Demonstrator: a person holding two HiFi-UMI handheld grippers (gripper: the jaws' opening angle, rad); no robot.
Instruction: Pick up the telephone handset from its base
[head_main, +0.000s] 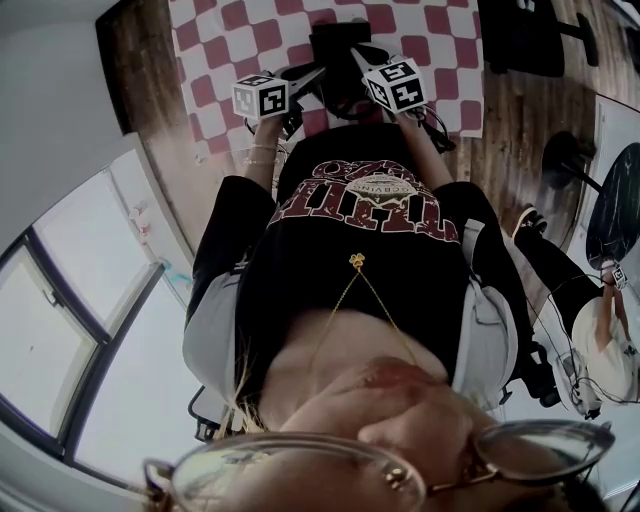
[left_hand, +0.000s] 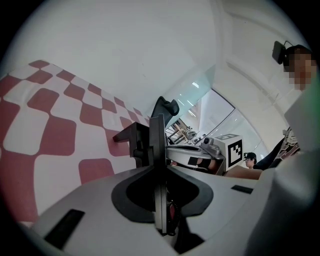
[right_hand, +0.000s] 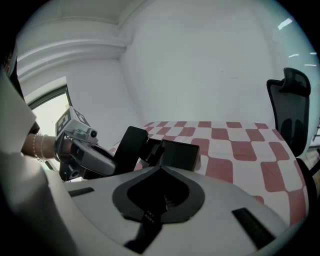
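Two forearms stretched straight out from a black printed T-shirt, close together, wrists angled inward so the tips converge.

Left hand-held gripper with its marker cube facing up, thin beaded bracelets on that wrist. Jaws pressed flat together, nothing pinched between them.

Same deal with the right hand-held gripper: looks closed up and empty in its own view.

Both hovering over a red-and-white checkered surface.

Sitting on that, right between and just past the two tips: the boxy black telephone. Can't really separate handset from base at this angle tbh. Not gripped by either one.

Seen from the right gripper view, left one just beside the phone's edge, can't tell if touching.

Black office chair off past the far end of the surface.
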